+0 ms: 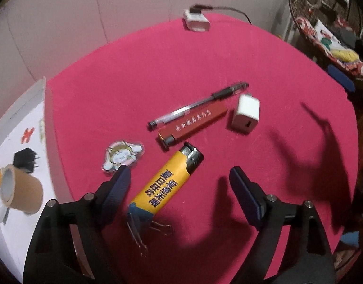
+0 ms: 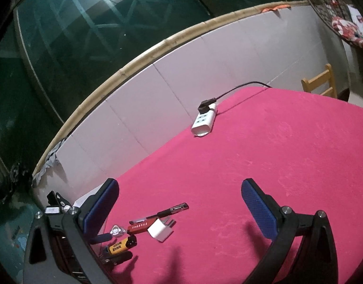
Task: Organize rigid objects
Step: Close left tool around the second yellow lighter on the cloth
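Observation:
A yellow lighter lies on the pink tablecloth between the fingers of my left gripper, which is open; its pads do not touch the lighter. Beyond it are a red lighter, a clear black pen, a white charger cube and a cartoon charm. Binder clips lie by the lighter's base. My right gripper hangs open over bare cloth with nothing in it. The same cluster, with the charger cube, sits at its lower left.
A white box at the left table edge holds a brown tape roll and a black plug. A white power strip with a black cable lies at the far edge by the white wall. A wooden chair stands beyond the table.

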`<act>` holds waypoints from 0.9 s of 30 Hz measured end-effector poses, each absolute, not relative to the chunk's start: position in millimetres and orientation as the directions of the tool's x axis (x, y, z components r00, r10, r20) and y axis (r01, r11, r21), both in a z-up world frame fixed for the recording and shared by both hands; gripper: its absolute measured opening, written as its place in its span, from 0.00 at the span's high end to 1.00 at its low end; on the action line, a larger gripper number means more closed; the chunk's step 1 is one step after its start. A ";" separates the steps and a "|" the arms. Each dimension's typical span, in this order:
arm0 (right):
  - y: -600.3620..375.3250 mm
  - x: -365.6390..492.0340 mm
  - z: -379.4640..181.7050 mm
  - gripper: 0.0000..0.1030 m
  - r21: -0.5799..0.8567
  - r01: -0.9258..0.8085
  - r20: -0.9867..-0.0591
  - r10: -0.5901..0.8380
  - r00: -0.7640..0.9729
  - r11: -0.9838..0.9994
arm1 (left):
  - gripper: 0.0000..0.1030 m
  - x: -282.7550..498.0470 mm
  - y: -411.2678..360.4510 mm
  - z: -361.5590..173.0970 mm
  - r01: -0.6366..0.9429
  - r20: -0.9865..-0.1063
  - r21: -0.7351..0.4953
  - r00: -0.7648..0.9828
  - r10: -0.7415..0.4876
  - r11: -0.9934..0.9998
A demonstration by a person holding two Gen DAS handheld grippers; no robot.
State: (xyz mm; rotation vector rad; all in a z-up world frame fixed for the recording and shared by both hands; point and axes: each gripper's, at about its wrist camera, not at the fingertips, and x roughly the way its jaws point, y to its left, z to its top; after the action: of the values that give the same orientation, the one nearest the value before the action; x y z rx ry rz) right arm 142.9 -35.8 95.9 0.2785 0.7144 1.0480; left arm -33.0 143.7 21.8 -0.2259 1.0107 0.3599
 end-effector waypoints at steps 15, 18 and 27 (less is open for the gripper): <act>-33.6 150.3 85.8 0.00 0.548 -0.676 -0.445 0.856 0.264 0.493 | 0.24 -44.9 118.6 23.3 -0.253 -0.875 -0.041 0.476 0.088 0.967; -27.0 148.8 83.4 0.00 0.539 -0.692 -0.463 0.856 0.232 0.479 | 0.30 -44.7 127.4 22.9 -0.305 -0.874 -0.021 0.468 0.131 0.952; 14.9 117.6 68.6 0.00 0.370 -0.847 -0.604 0.792 0.094 0.383 | 0.77 -61.5 121.3 26.7 -0.340 -0.846 -0.019 0.507 0.166 0.940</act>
State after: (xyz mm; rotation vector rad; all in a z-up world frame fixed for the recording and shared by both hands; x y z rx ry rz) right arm 117.6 14.9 68.6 -0.0790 0.8374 1.2168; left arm -61.5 121.3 26.7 -0.1922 0.9944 0.3074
